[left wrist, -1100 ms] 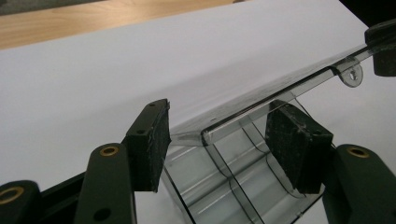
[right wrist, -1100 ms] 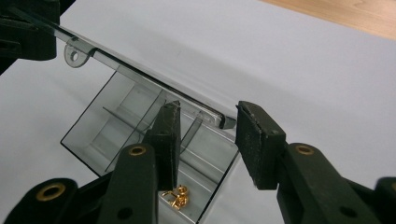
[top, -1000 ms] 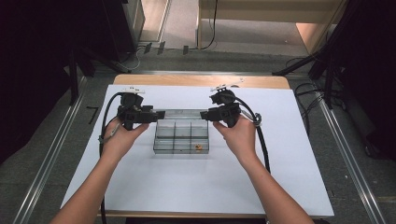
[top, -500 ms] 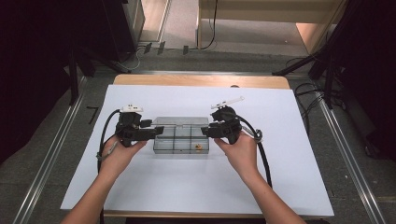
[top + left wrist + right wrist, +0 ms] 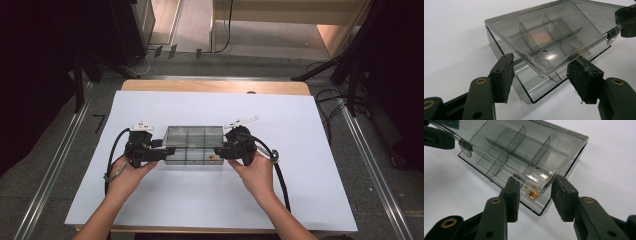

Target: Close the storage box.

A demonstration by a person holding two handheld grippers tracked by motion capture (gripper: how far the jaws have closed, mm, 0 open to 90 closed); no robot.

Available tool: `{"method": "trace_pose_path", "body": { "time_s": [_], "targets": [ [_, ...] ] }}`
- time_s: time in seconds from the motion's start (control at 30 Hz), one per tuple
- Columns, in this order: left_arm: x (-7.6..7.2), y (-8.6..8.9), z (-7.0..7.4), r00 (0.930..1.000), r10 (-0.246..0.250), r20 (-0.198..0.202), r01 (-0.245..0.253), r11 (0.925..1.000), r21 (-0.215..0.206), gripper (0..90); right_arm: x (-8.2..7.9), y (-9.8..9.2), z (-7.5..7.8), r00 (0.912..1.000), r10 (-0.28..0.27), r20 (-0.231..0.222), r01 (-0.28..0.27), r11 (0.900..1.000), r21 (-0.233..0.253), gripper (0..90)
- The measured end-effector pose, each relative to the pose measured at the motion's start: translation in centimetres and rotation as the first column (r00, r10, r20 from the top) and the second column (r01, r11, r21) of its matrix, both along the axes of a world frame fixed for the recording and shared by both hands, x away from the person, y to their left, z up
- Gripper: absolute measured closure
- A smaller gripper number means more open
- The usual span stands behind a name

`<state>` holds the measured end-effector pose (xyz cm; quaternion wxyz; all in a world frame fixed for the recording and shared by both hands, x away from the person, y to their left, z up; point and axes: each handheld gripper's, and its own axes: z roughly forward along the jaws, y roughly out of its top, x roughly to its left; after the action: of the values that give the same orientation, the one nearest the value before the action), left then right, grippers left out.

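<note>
Jaws of the left gripper (image 5: pixel 541 75) stand apart, 1 pad on either side of the near corner of the clear box's lid (image 5: pixel 549 32), with a gap showing between each pad and the plastic. The right gripper (image 5: pixel 535 197) is the same: its 2 black pads spread wide, flanking the opposite corner of the lid without pressing on it. The lid is raised at its front edge and tilted above the smoky, transparent organizer box (image 5: pixel 194 145), whose inner dividers split it into several compartments. Small gold-coloured metal parts (image 5: pixel 532 194) lie in the corner compartment just in front of the right gripper's jaws. In the high view the box sits on the white sheet (image 5: pixel 300 200) near the middle of the table, with the left gripper (image 5: pixel 167 152) at its left end and the right gripper (image 5: pixel 217 151) at its right end, each held in 1 hand, cables trailing back toward the person's forearms.
</note>
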<state>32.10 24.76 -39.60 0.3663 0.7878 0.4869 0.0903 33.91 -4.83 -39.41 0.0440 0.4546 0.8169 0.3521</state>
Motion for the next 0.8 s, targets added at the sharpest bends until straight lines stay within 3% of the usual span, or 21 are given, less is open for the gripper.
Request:
{"method": "trace_pose_path", "body": {
  "time_s": [0.17,0.3,0.6,0.8],
  "targets": [
    [-0.4,0.3,-0.7,1.0,0.003,0.001,-0.003,0.9999,-0.016,39.8,-0.5,-0.2,-0.7,1.0,-0.001,0.005,0.001,1.0,0.014,58.3],
    [-0.5,0.5,-1.6,1.0,-0.001,-0.01,0.001,0.9997,-0.024,40.4,-0.7,-0.1,-1.2,0.9999,0.007,0.015,-0.007,1.0,-0.004,58.7],
    [-0.6,0.6,-2.2,0.9998,-0.022,-0.003,0.022,0.9997,0.008,40.8,-1.0,0.0,-2.1,0.9998,0.013,0.014,-0.013,1.0,-0.008,58.6],
    [-0.6,0.7,-2.6,0.9985,-0.052,-0.016,0.052,0.9986,0.002,41.0,-1.1,0.0,-2.7,0.9998,0.016,0.01,-0.016,1.0,-0.015,58.4]
  ]
}}
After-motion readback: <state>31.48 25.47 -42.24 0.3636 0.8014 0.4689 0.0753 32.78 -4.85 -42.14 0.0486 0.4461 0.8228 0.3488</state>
